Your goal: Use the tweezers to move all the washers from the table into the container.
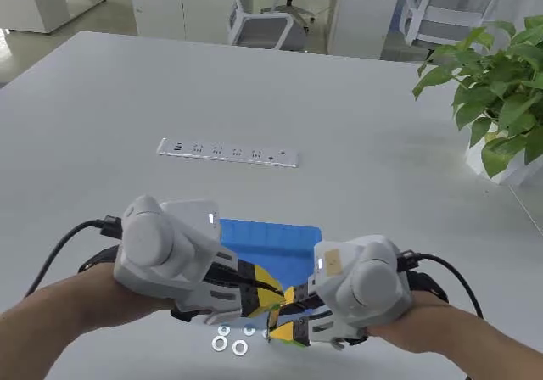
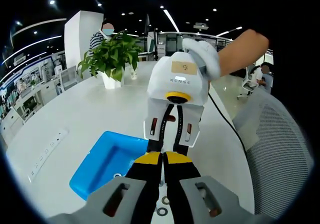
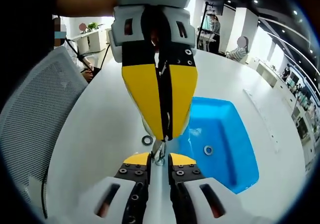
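The washers (image 1: pixel 231 343) are small flat metal rings, light, hard and slick. They lie flat on the table (image 1: pixel 254 83) close to its near edge, just short of the blue container (image 1: pixel 271 236), and one of them already rests inside it. With rings this flat, I'd say the tweezers (image 3: pixel 160 181) must catch one across its rim, with one tip through the hole. The squeeze should be gentle, or the ring will skate away or drop off the near edge.

The right gripper (image 3: pixel 160 160) is closed tight on the tweezers, whose tip is down by a washer. The left gripper (image 2: pixel 162 159) meets it nose to nose with its jaws pressed together. I can't quite make out whether it nips the tweezers' tip.

The container's low wall lies just beyond. A power strip (image 1: pixel 227 153) farther off and a plant (image 1: pixel 501 92) at far right both stand well clear.
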